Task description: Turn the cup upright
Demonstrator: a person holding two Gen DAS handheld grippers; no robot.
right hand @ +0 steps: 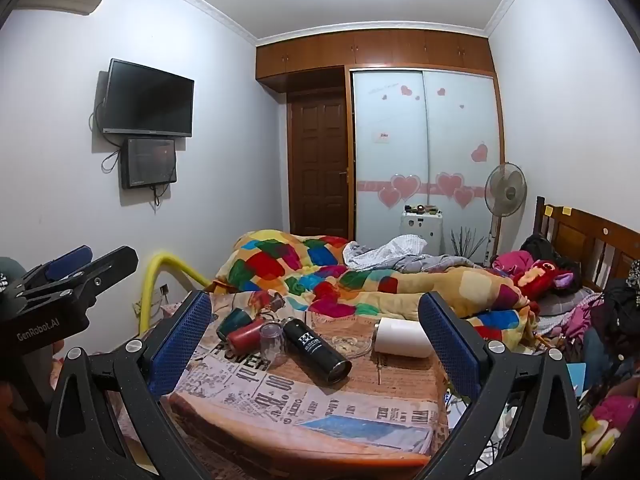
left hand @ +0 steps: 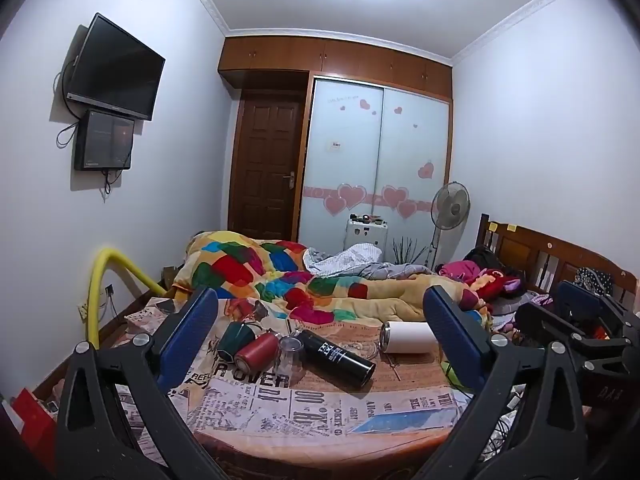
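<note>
Several cups lie on a newspaper-print board [left hand: 280,404] on the bed. A black cup [left hand: 340,358] [right hand: 318,354], a red cup [left hand: 256,350] [right hand: 245,338], a green cup [left hand: 236,338] [right hand: 234,320] and a white cup [left hand: 408,338] [right hand: 402,338] lie on their sides. A clear glass [left hand: 289,354] [right hand: 271,338] stands mouth down. My left gripper [left hand: 320,340] is open and empty, held back from the cups. My right gripper [right hand: 316,340] is open and empty, also short of them.
A colourful quilt [left hand: 288,276] is heaped behind the board. A glass dish [right hand: 352,344] sits between the black and white cups. Clothes and toys [right hand: 540,276] pile by the wooden headboard [left hand: 532,252] on the right. A yellow pipe [left hand: 100,280] stands left.
</note>
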